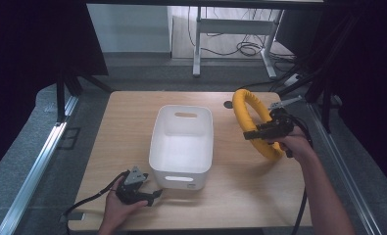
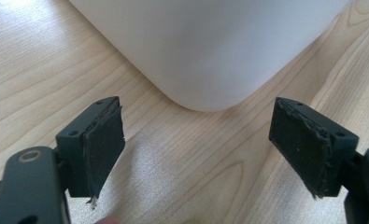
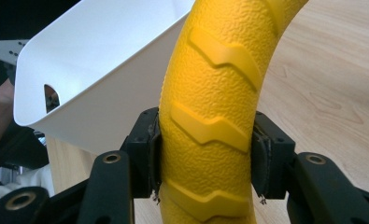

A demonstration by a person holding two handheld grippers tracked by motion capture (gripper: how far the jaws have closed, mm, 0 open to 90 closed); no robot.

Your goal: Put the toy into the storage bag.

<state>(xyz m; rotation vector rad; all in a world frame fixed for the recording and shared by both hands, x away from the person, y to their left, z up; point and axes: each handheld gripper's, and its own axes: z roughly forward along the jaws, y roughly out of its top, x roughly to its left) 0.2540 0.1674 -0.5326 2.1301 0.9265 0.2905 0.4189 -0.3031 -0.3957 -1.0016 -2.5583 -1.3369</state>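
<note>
A yellow ring with a ridged, pebbled surface stands on edge above the table's right side. My right gripper is shut on its lower part; in the right gripper view both pads press the ring from either side. A white plastic bin with cut-out handles sits mid-table, nothing inside it. My left gripper rests near the front edge beside the bin's near left corner, open, with bare wood between its fingers and the bin's rounded corner just ahead.
The wooden table has free surface to the left of and behind the bin. A small dark round mark lies by the ring's far side. Metal rails run along both sides, and a desk frame with cables stands beyond the far edge.
</note>
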